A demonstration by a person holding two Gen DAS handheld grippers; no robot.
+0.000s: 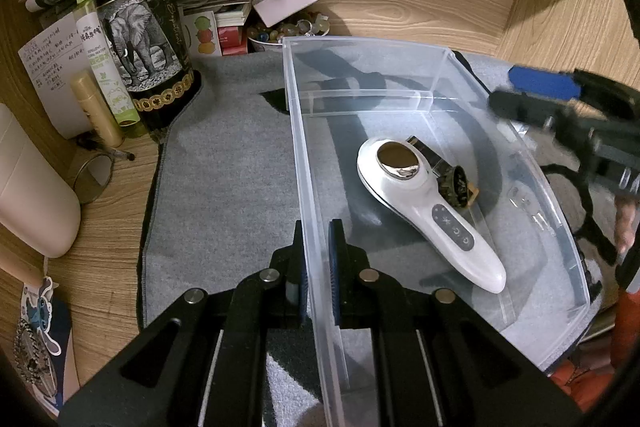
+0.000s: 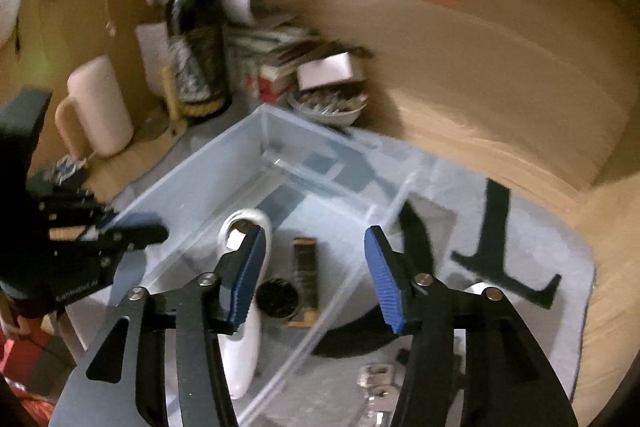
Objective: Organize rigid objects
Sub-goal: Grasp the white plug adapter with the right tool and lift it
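A clear plastic bin [image 1: 364,67] stands on a grey cloth [image 1: 224,163]. In it lie a white handheld device [image 1: 424,207] with a round metal head and a dark-dialled watch [image 1: 456,183] beside it. My left gripper [image 1: 319,267] is shut on the bin's near left wall, one pad inside and one outside. My right gripper [image 2: 316,267] is open above the bin, with nothing between its blue pads; the watch [image 2: 280,297] and the white device [image 2: 244,327] lie below it. From the left wrist view, the right gripper [image 1: 504,87] hangs over the bin's right rim.
A dark bottle [image 1: 136,27], small tubes, stacked papers and a bowl of beads [image 1: 288,31] crowd the back left corner, with a pink mug [image 2: 100,107] nearby. A black T-shaped piece [image 2: 496,239] and small metal parts [image 2: 376,383] lie on the cloth right of the bin.
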